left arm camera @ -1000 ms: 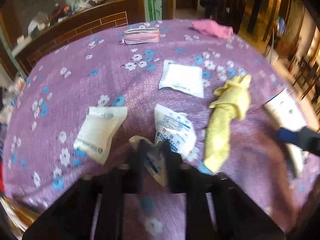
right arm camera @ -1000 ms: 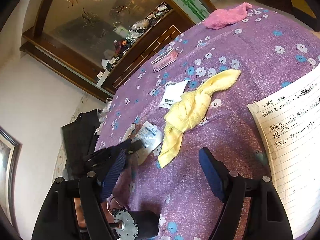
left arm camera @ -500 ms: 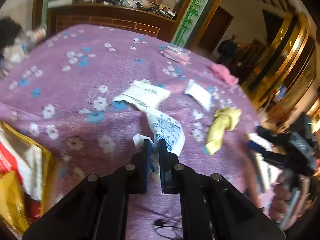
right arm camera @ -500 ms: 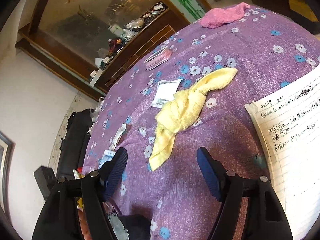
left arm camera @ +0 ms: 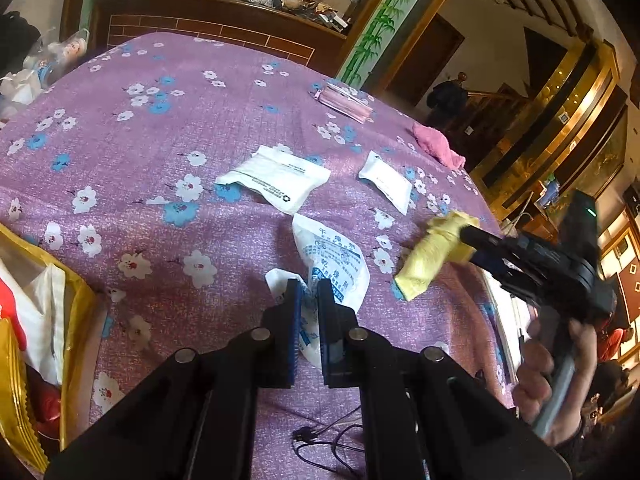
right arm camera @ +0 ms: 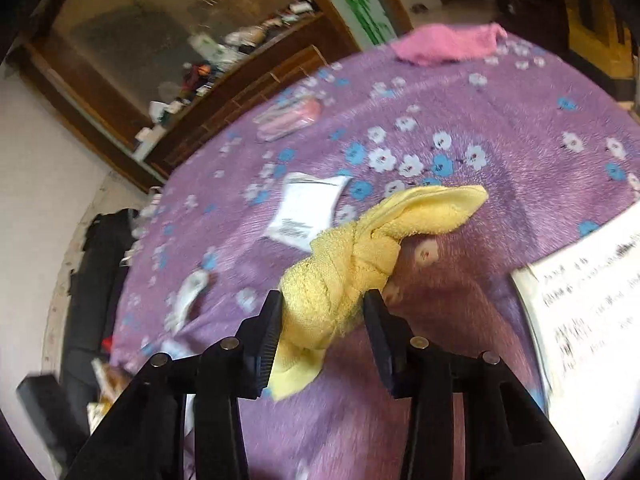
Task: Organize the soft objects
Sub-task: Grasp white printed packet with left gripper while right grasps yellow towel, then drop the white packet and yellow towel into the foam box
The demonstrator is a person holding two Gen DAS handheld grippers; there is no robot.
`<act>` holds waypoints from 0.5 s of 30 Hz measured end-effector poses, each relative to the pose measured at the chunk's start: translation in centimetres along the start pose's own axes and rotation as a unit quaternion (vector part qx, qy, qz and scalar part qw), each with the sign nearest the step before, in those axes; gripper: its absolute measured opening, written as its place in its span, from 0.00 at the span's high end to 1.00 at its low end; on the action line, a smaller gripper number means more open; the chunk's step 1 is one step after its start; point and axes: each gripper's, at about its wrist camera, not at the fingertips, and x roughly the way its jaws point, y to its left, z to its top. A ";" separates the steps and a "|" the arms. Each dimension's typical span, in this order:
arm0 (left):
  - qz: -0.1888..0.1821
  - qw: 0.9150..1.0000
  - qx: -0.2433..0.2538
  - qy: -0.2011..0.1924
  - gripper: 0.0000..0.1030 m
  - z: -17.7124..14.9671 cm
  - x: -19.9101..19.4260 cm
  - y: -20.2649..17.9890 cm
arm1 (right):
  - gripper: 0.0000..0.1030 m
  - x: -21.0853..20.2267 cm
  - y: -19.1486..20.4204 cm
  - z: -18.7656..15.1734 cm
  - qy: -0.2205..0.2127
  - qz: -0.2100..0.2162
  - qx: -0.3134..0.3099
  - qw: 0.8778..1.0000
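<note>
In the left wrist view, a surface covered by a purple flowered cloth (left arm camera: 168,152) carries several scattered things. Two flat white sachets lie apart in the middle, a larger one (left arm camera: 276,178) and a smaller one (left arm camera: 386,182) to its right. A pink pouch (left arm camera: 344,102) sits near the far edge, and a pink towel (left arm camera: 438,146) lies at the far right edge. A yellow bag (left arm camera: 44,344) with red and white contents stands open at the left edge, and a black cable (left arm camera: 328,440) lies on the cloth below the jaws. The left gripper (left arm camera: 308,296) has its jaws clamped on the near end of a white desiccant packet (left arm camera: 336,268) printed in blue, which stretches away from them onto the cloth. To the right, a hand (left arm camera: 556,364) holds the right gripper (left arm camera: 476,246), whose tips reach the yellow towel (left arm camera: 432,256).

In the right wrist view, blurred by motion, the yellow towel (right arm camera: 360,256) is knotted in its middle, one end pointing away to the right, the other hanging down between the jaws. The right gripper (right arm camera: 322,312) has its jaws closing around the knot; the left finger touches the cloth loops, while the right one stands just beside them. A lined sheet with handwriting (right arm camera: 592,320) lies at the right, a white sachet (right arm camera: 306,210) just beyond the towel, and the pink towel (right arm camera: 444,44) far off.
</note>
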 end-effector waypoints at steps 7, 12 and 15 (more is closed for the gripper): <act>0.001 1.000 0.003 -0.024 0.95 -0.3 -0.4 -0.3 | 0.61 -3.4 0.1 -2.9 -0.025 0.073 -0.029 0.997; -0.001 0.999 -0.002 -0.045 0.95 -0.6 -1.5 -0.3 | 0.61 -5.2 0.6 -3.2 -0.054 0.112 -0.050 0.991; -0.008 0.998 -0.015 -0.062 0.95 -0.6 -3.9 -0.5 | 0.61 -6.6 0.7 -3.7 -0.074 0.146 -0.068 0.984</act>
